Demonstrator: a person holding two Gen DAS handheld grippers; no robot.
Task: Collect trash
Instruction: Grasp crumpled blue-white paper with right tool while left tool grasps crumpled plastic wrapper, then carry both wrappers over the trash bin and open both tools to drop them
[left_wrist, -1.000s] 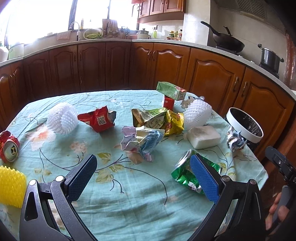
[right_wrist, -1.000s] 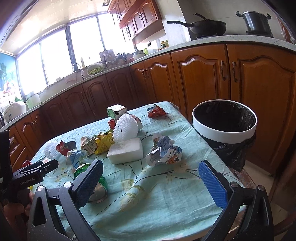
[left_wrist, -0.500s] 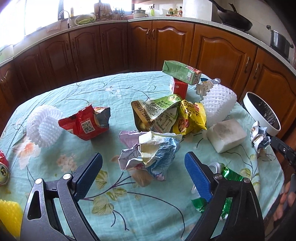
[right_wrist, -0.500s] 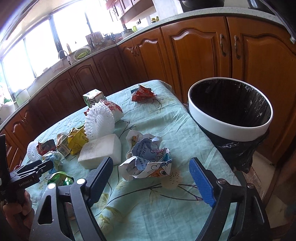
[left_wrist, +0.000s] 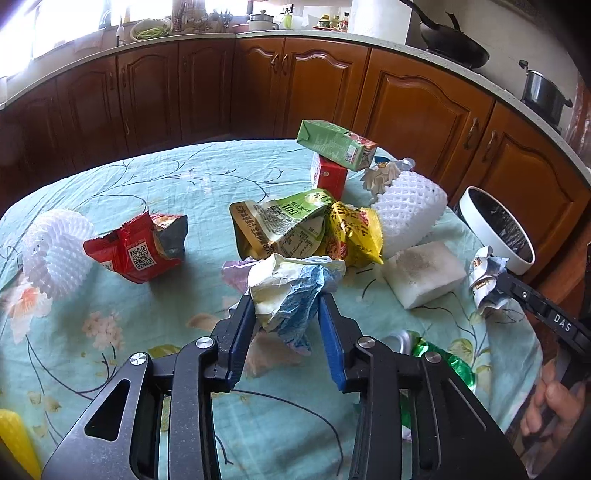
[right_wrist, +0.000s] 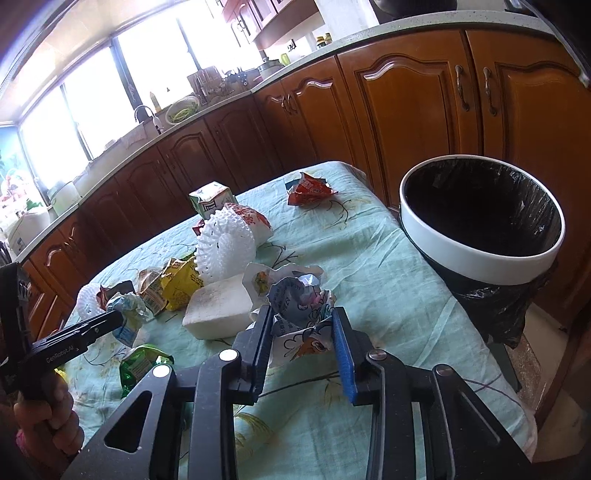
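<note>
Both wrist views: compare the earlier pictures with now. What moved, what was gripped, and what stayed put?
Both grippers advanced and their jaws are closing: the left gripper on the blue-and-cream paper wad, the right gripper on the printed paper wad. The foam block, wrappers, cartons and bin stayed put.

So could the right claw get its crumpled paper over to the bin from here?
Probably yes. The right claw is closing on the crumpled printed paper, and the black-lined bin stands open just off the table edge, with nothing lying between them.
</note>
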